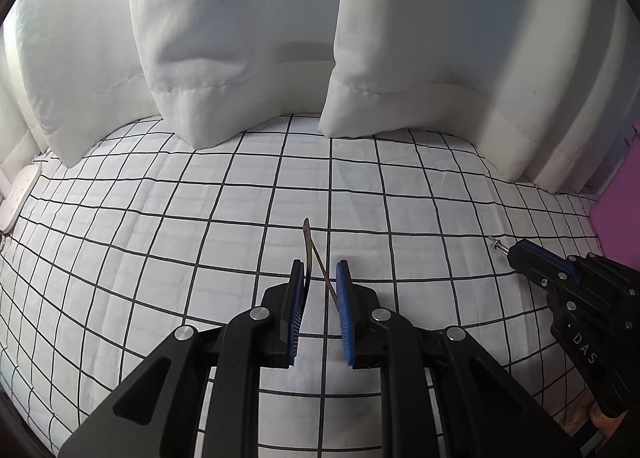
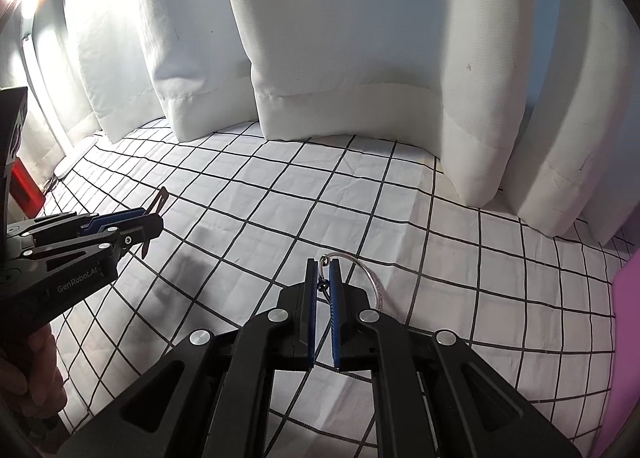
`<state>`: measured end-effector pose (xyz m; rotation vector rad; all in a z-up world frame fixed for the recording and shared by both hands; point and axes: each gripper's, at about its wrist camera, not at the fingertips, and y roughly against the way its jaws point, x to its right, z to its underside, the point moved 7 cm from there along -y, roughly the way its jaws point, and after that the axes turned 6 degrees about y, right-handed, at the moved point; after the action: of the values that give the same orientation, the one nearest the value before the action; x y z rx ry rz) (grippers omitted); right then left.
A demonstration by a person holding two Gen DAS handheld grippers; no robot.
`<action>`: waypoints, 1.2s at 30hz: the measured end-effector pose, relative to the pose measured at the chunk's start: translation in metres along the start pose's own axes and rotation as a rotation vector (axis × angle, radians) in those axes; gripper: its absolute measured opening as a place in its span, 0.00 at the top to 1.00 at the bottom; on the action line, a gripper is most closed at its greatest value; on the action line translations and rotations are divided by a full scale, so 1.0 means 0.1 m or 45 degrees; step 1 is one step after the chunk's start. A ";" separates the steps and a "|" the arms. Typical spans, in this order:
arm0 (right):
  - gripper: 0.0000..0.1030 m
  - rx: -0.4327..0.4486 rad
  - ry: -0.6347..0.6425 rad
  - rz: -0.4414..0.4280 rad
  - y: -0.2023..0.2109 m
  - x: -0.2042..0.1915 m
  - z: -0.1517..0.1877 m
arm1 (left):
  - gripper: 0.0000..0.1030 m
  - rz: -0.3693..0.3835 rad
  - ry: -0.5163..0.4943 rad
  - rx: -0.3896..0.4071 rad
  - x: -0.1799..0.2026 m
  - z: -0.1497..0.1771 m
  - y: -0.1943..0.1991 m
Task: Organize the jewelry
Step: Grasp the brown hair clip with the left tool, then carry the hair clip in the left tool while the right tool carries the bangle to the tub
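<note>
Left tool point(image 1: 320, 278) clenched on a thin bronze hair clip point(image 1: 310, 246) whose long axis runs forward beyond its fingertips, and right tool point(image 2: 323, 278) clenched on a silver hoop bangle point(image 2: 370, 278) arcing rightward, both above the checked bedsheet point(image 2: 360, 186).

Left gripper point(image 1: 320, 272), pads narrowly parted; right gripper point(image 2: 324, 272), pads nearly together, lies to its right.
</note>
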<state>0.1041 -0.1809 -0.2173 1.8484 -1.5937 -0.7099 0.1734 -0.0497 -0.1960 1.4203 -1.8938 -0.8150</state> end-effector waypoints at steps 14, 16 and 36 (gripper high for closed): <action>0.95 0.037 -0.006 0.074 0.38 0.12 -0.07 | 0.84 0.069 -0.067 0.042 0.27 -0.08 0.30; 0.95 0.047 -0.016 0.083 0.46 0.14 -0.08 | 0.84 0.090 -0.082 0.043 0.34 -0.09 0.35; 0.95 0.141 -0.116 0.236 1.25 0.55 -0.02 | 0.84 0.275 -0.286 0.106 1.23 -0.24 0.75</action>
<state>0.0287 -0.2490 -0.1252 1.7368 -1.8693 -0.6420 0.1215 -0.1543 -0.1081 1.1844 -2.2298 -0.8266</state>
